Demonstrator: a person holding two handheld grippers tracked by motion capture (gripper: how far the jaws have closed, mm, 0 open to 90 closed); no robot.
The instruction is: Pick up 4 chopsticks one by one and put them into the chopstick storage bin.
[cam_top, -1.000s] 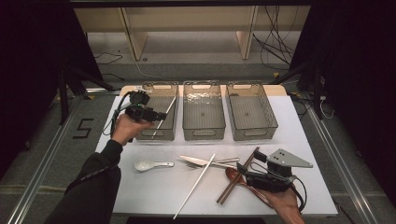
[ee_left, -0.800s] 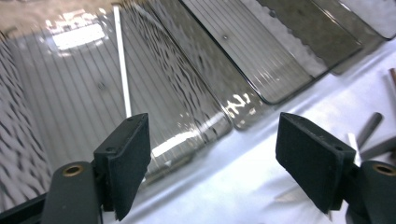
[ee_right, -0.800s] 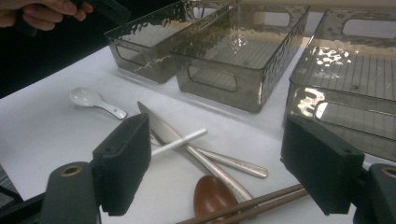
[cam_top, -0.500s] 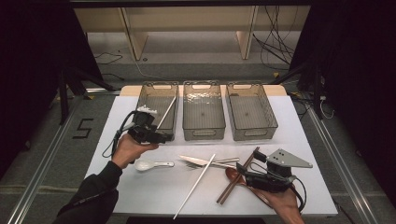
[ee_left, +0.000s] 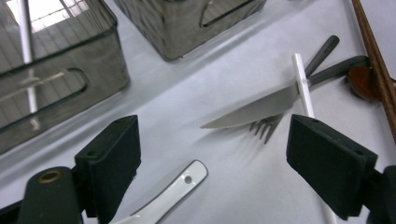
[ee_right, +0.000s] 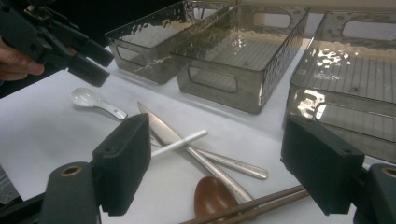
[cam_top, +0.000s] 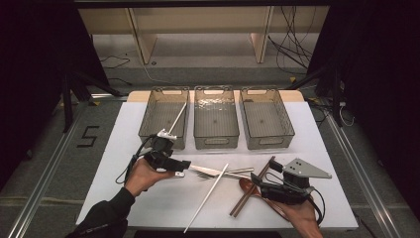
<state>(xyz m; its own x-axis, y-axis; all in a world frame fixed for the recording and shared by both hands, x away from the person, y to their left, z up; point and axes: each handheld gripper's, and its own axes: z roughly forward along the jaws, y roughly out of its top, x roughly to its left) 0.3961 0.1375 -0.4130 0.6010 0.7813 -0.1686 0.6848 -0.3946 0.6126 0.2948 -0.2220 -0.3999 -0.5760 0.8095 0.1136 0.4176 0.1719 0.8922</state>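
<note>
My left gripper [cam_top: 178, 166] hovers low over a white ceramic spoon [ee_left: 173, 193], which also shows from the side [ee_right: 86, 98]. Its jaws have just been opening and stand wide, with nothing pressed between them [ee_left: 215, 154]. Ahead of it lie a knife [ee_left: 252, 109], a fork [ee_left: 264, 128] and a white chopstick [ee_left: 303, 88]. A second white chopstick [cam_top: 177, 116] leans in the left bin [cam_top: 148, 126]. At the near right my right gripper [cam_top: 260, 182] rests open [ee_right: 219, 140] beside a brown spoon [ee_right: 212, 193] and brown chopsticks [ee_right: 252, 205].
Three clear plastic bins stand in a row at the back of the white mat: left, middle [cam_top: 216, 141] and right [cam_top: 267, 139]. The cutlery lies crossed in a loose pile at mid-table. Dark floor and rails surround the table.
My left gripper has pulled back from the left bin toward the near side and sunk over the white spoon, leaving the white chopstick leaning in that bin. The right gripper has stayed put.
</note>
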